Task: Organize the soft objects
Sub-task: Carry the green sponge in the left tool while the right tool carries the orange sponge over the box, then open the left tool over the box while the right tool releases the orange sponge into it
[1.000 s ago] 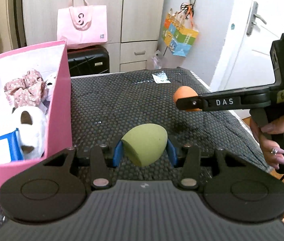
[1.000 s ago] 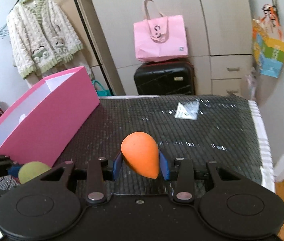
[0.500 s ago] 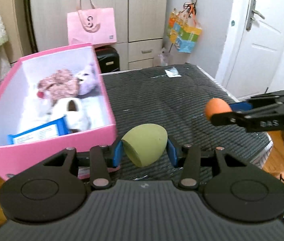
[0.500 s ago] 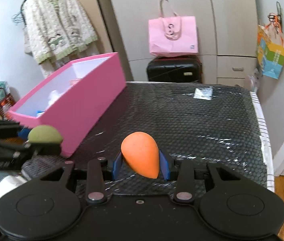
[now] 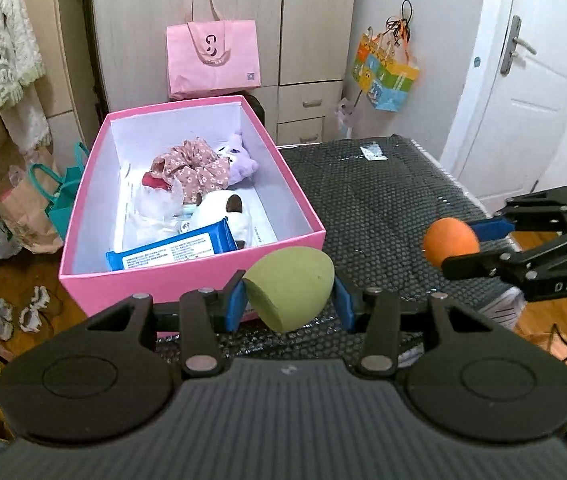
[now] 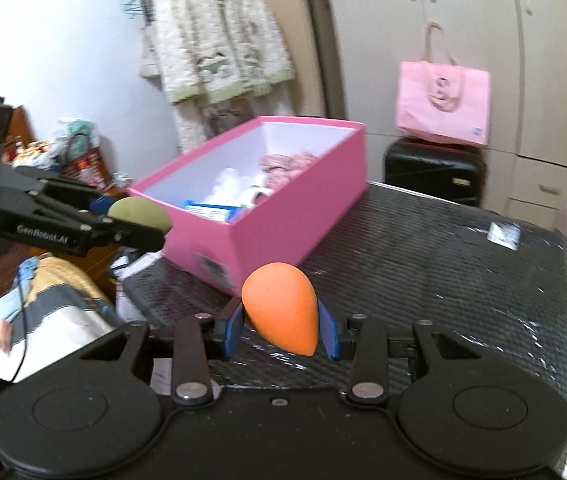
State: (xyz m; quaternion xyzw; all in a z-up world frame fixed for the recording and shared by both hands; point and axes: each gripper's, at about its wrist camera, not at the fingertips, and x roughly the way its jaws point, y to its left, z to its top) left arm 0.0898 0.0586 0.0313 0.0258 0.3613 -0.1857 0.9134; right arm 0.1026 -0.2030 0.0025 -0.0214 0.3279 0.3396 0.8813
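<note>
left tongs [image 5: 288, 300] clench a green sponge [image 5: 289, 290], held up just short of the pink box [image 5: 187, 276] ahead, likely for dropping in. right tongs [image 6: 279, 328] clench an orange sponge [image 6: 281, 307] above the table [image 6: 443, 264], box ahead-left, probably next.

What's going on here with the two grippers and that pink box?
A person is tidying soft things with a handheld gripper in each hand. The left gripper is shut on a green sponge, held near the front corner of the pink box. The right gripper is shut on an orange sponge, held above the black mat. The box already holds a floral scrunchie, plush toys and a blue wipes pack. Neither sponge is in the box yet.
</note>
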